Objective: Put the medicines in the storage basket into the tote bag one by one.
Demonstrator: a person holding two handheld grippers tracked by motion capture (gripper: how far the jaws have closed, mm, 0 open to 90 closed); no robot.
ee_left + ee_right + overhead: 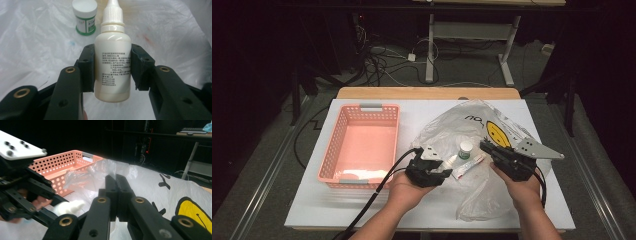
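A white dropper bottle (113,62) with black print on its label stands upright between the pads of my left gripper (113,53), which is shut on it. From above, my left gripper (443,168) holds the bottle (451,161) over the left side of a clear plastic bag (472,200). My right gripper (115,178) is shut on a fold of the bag's film (100,170), lifting it. In the high view my right gripper (485,146) sits at the bag's right part, beside a yellow smiley print (497,132).
A small white jar (466,149) with a green label stands on the bag, beside a flat white and red packet (469,166). The jar (85,16) lies just beyond the bottle. A pink perforated basket (337,150) stands at the left of the white table (312,210).
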